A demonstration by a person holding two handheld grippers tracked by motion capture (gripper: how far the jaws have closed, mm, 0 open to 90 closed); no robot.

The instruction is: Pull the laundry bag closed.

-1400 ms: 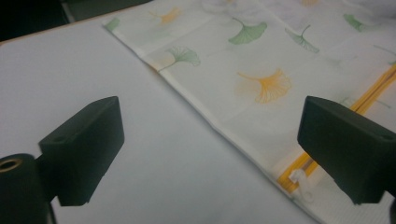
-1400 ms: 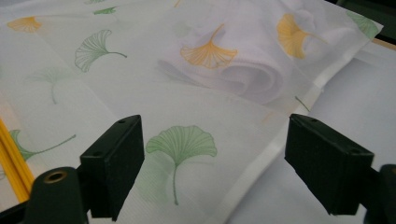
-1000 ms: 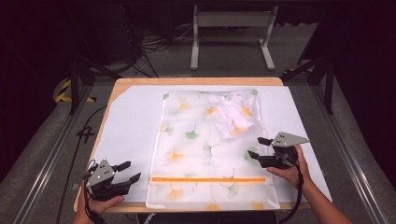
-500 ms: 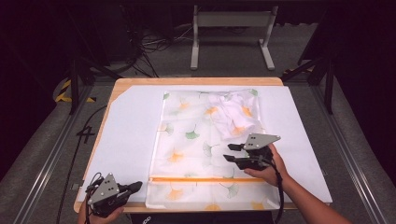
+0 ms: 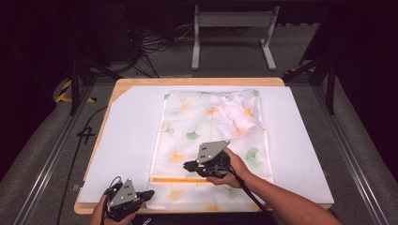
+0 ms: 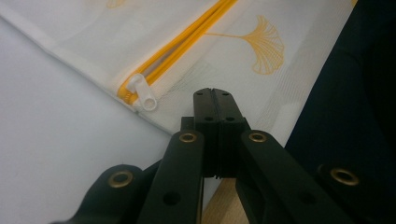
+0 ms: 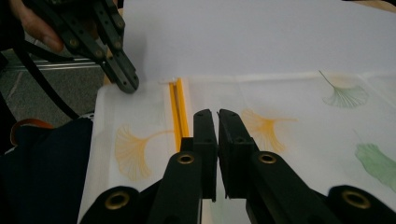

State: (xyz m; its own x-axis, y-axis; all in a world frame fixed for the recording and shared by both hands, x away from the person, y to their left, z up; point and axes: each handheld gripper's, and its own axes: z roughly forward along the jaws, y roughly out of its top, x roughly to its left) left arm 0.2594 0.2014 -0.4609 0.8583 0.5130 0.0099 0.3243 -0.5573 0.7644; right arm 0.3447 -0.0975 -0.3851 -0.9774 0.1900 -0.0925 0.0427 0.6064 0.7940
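The left gripper (image 6: pixel 212 95) has its jaws pressed together, pinching the near corner of the mesh bag (image 5: pixel 187 140) right at the table's front edge. From its own view the fabric edge runs under the jaw tips, though how much cloth they hold is hard to tell. The white zipper pull (image 6: pixel 142 91) lies just beside those tips, at the end of the orange zipper (image 6: pixel 187 39).

The right gripper (image 7: pixel 217 116) hovers low over the middle of the bag with its jaws nearly shut, a thin gap between them and nothing held. The zipper line passes just to one side of it.

The bag lies flat on the white sheet (image 5: pixel 131 126) covering the table (image 5: pixel 141 82), with a crumpled garment (image 5: pixel 234 112) inside at the far end.

A likely risk: the left pinch seems shallow, so any pull along the zipper could slip the corner free and bunch the thin mesh. The pull tab is small and flat, easy to miss or nip together with cloth.

No brand, label or writing is readable.
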